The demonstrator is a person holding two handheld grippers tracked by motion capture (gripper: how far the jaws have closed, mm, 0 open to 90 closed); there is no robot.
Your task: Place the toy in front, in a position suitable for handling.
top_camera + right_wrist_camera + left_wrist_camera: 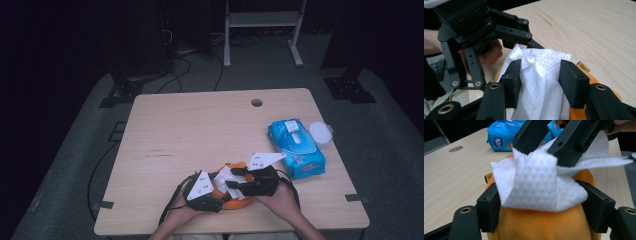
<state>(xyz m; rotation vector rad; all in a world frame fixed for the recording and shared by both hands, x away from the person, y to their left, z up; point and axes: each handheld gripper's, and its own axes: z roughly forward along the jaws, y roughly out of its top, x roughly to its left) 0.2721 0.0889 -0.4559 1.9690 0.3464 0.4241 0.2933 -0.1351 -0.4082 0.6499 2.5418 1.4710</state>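
At the near edge of the pale wooden surface (200,125), a person is working two hand-held tools over a rounded orange plush toy (536,225) that is sitting just in front of them, with a white embossed paper wipe (536,185) draped across its top. The blue soft pack of wet wipes (296,148) is lying to the right, well apart from the toy, with a small round white lid (320,132) just beyond it. The left gripper (541,202) is bracing the toy, its black jaws pressing against the plush on either side below the wipe, so it is grasping the toy and steadying it. The right gripper (540,82) is standing over the wipe with its jaws parted: the cloth is bunching up between the two pads, yet they are not pinching it together, so this gripper is released. The step in hand is probably cleaning the toy's surface with the wipe. Doing it well likely means the left gripper keeping its hold firm so the soft toy is not rolling, while the right gripper is gathering a thick fold of wipe before clenching. Catching plush along with the cloth could drag the toy sideways; a thin pinch could let the wipe slip off.
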